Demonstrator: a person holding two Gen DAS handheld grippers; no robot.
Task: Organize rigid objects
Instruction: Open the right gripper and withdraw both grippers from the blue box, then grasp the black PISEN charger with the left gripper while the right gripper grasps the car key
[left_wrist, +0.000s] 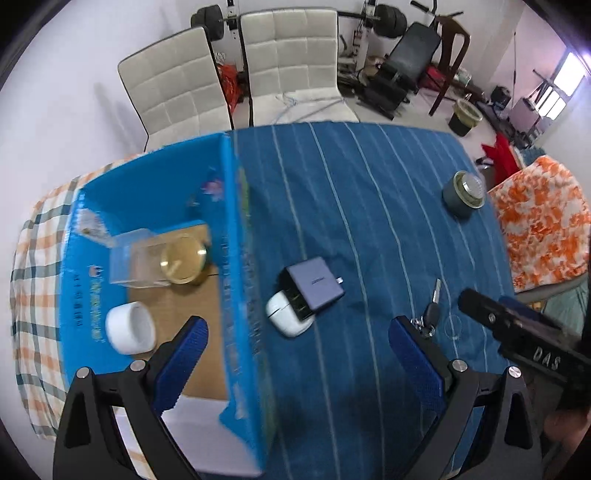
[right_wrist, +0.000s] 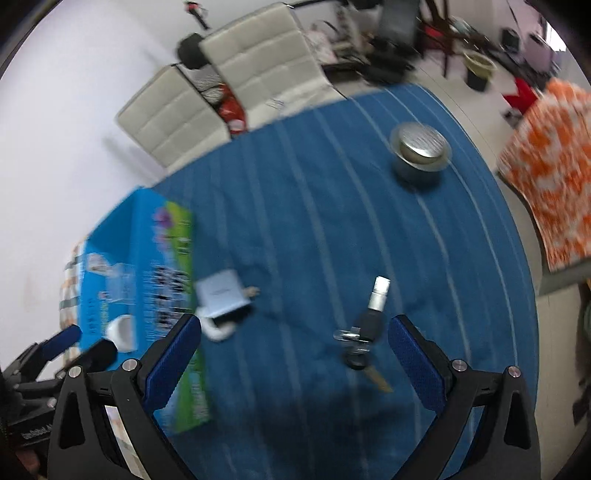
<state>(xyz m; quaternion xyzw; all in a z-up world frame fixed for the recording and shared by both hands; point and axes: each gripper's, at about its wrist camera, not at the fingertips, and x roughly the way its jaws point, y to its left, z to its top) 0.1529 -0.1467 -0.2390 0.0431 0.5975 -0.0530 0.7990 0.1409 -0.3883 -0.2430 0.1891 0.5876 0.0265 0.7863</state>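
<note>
A blue cardboard box (left_wrist: 232, 236) lies open on the table's left; it holds a white roll (left_wrist: 130, 327), a clear case (left_wrist: 135, 258) and a gold lid (left_wrist: 183, 260). On the blue striped cloth (left_wrist: 369, 206) lie a grey charger (left_wrist: 316, 283) on a white earbud case (left_wrist: 286, 318), a car key with ring (left_wrist: 430, 314) and a lidded jar (left_wrist: 464, 194). My left gripper (left_wrist: 297, 354) is open, straddling the box's right wall. My right gripper (right_wrist: 295, 352) is open above the key (right_wrist: 364, 332); the charger (right_wrist: 221, 291) sits left, the jar (right_wrist: 420, 149) far right.
Two white padded chairs (left_wrist: 236, 74) stand behind the table. An orange patterned cloth (left_wrist: 543, 221) lies to the right. Gym gear (left_wrist: 391, 66) clutters the far room. A checked cloth (left_wrist: 37, 258) lies under the box. The right gripper's body (left_wrist: 524, 332) shows in the left view.
</note>
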